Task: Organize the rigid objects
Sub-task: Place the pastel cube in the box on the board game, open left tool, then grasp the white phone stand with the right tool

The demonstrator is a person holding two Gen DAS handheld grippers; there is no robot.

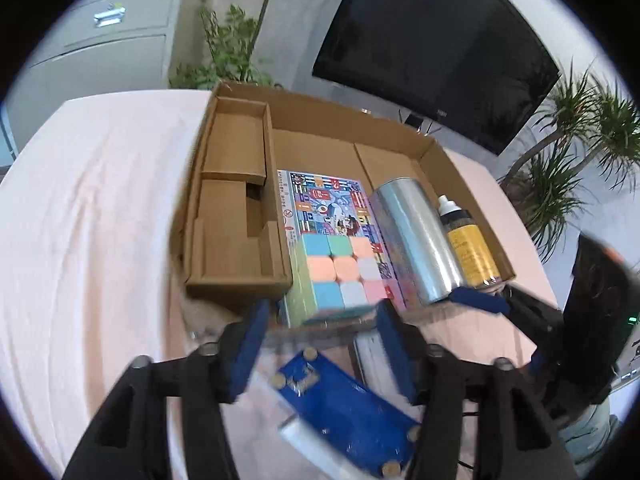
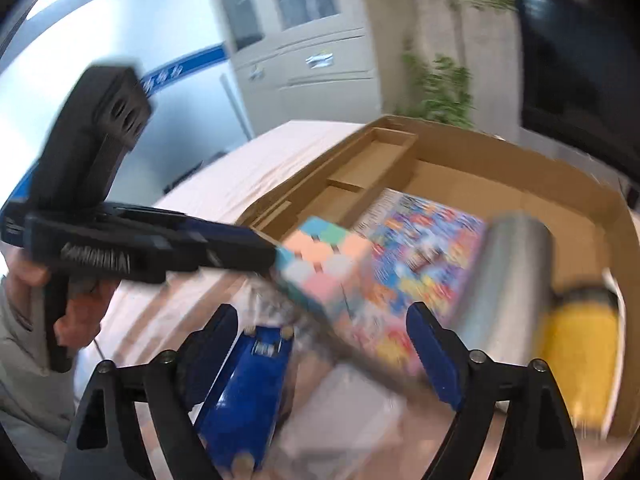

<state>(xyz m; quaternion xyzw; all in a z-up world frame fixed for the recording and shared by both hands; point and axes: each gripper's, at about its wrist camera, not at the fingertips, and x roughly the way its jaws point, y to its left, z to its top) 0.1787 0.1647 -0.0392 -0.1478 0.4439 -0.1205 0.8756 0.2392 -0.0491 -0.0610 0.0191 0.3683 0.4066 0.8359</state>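
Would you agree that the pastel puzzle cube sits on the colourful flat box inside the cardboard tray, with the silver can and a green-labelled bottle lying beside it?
Not quite: the bottle beside the silver can has a yellow label, as the left wrist view shows. The rest stands.

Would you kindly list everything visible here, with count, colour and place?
Cardboard box: one, brown, open on the table, with an insert at its left.
Puzzle box: one, multicoloured, flat in the cardboard box.
Puzzle cube: one, pastel, on the puzzle box near the front edge.
Metal can: one, silver, lying right of the puzzle box.
Spray bottle: one, yellow with white top, right of the can.
Blue board: one, in a clear case, in front of the cardboard box.
Tablecloth: one, pale pink.
Monitor: one, black, behind.
Plants: several, green, behind.
Cabinet: grey, far left.
Left gripper: open, near the cube.
Right gripper: open.
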